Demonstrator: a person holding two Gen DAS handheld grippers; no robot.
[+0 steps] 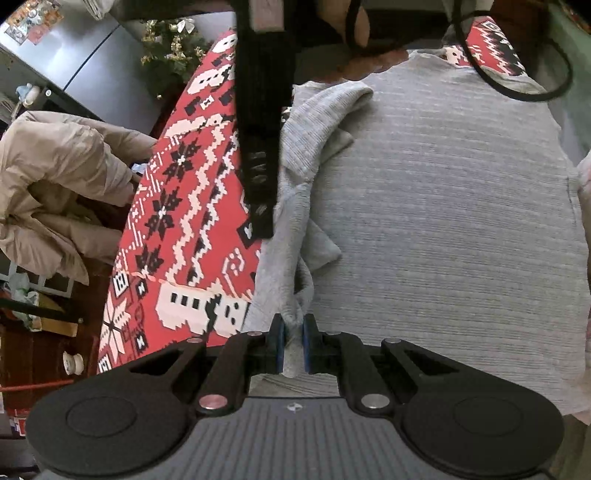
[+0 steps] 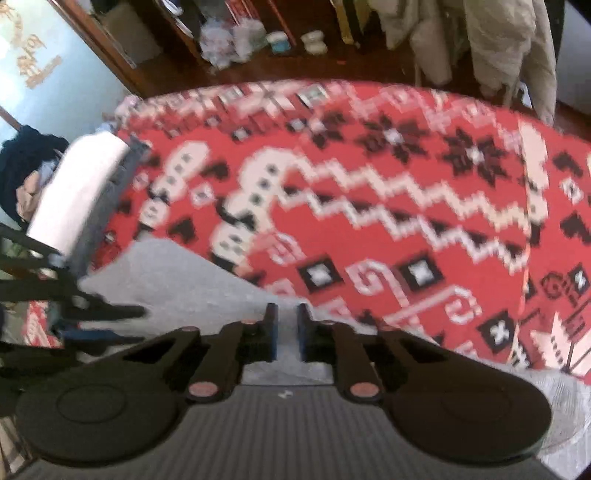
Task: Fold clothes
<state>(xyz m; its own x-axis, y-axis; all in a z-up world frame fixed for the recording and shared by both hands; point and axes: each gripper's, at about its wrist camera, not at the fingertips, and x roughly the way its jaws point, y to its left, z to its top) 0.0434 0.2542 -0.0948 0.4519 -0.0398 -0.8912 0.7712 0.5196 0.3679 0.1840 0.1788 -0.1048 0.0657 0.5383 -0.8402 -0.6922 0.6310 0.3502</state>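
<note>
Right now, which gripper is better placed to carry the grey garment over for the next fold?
Probably the left. The left gripper is already shut on a bunched edge of the grey garment. The right gripper only hovers at another edge; whether it grips the cloth is unclear in the blur.

A lived-in home: a desk under a red, white and black knitted-pattern cloth (image 2: pixel 369 229), a beige puffy coat (image 1: pixel 55 184) heaped at left, a decorated green tree (image 1: pixel 170 48) upper left, cluttered dark wooden shelves (image 2: pixel 258 33) along the top.
</note>
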